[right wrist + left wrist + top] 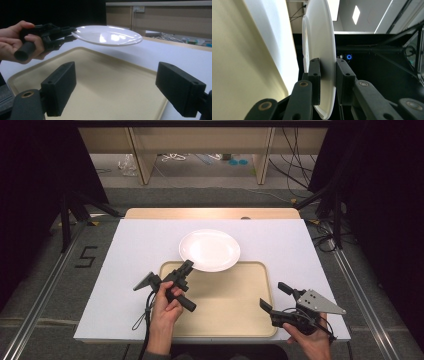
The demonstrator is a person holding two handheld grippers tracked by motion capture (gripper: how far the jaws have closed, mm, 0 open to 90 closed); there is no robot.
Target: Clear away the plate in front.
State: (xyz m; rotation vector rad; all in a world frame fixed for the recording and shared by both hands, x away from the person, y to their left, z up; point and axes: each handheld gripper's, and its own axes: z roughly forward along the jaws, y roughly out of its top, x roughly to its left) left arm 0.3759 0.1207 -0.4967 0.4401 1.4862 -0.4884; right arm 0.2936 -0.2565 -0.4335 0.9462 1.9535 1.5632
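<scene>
While the left gripper [186, 266] has its fingers [315, 75] pinching the near rim of the white plate [210, 249], the grip looks thin: only the edge is caught, and the whole dish hangs out beyond it. From the right gripper view the plate sits level in the air, just above the far end of the beige tray [225, 320], at upper centre of that frame. I would judge the thing to do is keep the wrist steady and the plate flat, move slowly, and lower it until the base meets a surface before easing the pinch; a tilt could let the smooth rim slide out. The right gripper [272, 296] sits at the lower right of the high view beside the tray's near right corner, its fingers [59, 87] spread wide with nothing between them, free to steady the far rim if needed.

Beneath it all the desk [135, 250] carries a white top with a strip of pale wood at its far edge. Beyond are wooden legs, loose cables on the floor and black curtains at both sides
</scene>
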